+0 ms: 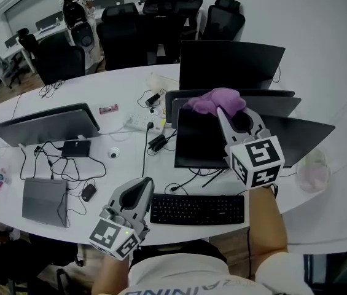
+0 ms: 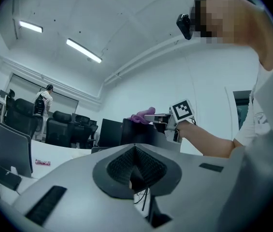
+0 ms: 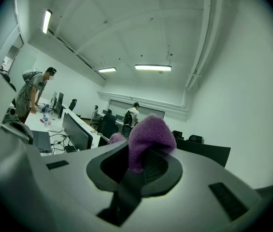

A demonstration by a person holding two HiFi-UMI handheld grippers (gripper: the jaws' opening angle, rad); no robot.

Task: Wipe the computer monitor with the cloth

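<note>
Right tool (image 1: pixel 223 112) clamps the purple cloth (image 1: pixel 217 100) at the top edge of the monitor (image 1: pixel 201 143), centre right. Wiping looks barely begun, with the screen below left to do. Left tool (image 1: pixel 141 188), jaws together and empty, hangs lower left.

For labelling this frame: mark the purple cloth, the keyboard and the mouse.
purple cloth (image 1: pixel 217 101), head view, middle of the bunched fabric.
keyboard (image 1: pixel 197 209), head view, centre of the keys.
mouse (image 1: pixel 88 192), head view, its top.
</note>
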